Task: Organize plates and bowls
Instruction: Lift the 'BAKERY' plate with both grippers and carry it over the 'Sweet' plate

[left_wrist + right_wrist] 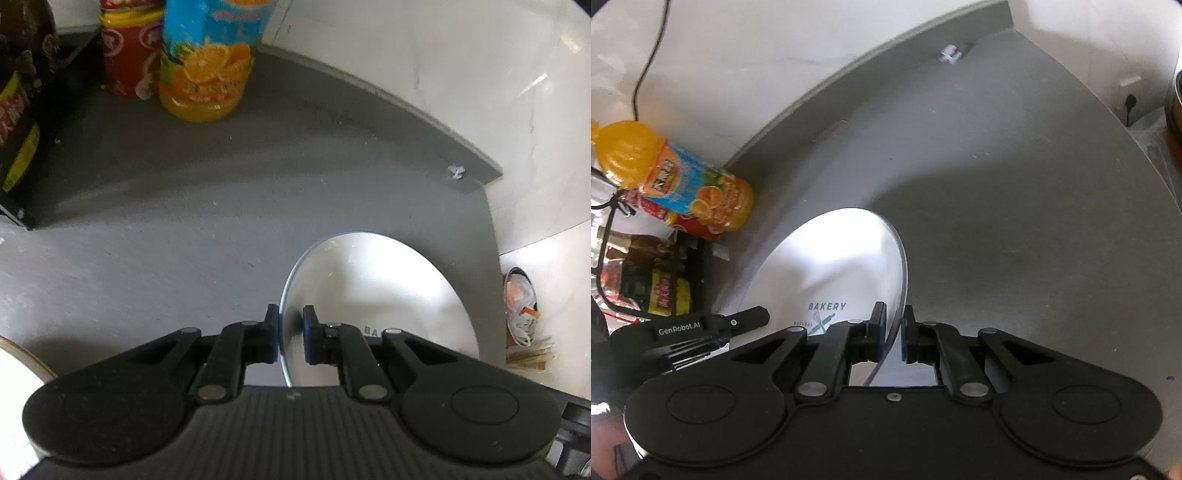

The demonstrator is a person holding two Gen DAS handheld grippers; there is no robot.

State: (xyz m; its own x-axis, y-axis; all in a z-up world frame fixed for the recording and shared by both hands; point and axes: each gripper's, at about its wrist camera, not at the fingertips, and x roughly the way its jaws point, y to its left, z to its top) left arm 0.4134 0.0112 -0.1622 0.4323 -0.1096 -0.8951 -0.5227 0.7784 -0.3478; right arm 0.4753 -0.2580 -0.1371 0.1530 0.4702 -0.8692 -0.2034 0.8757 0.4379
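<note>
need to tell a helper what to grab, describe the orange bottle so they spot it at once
On the grey counter, look to the back by the white wall. The orange juice bottle stands there beside a red jar; only it has a blue label with orange slices.

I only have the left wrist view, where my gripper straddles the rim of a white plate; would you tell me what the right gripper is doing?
Observer: The right gripper straddles the opposite rim of the same plate; its fingers sit either side of the edge with a little gap.
Operator: Thank you. I read only "BA" on the plate; what does it say in full?
Observer: "BAKERY", with "NATURAL" and a crossed whisk and rolling pin below.
Operator: Is anything near the wall that I cannot see?
Observer: A thin black cable hangs down the wall above the orange juice bottle.
</note>
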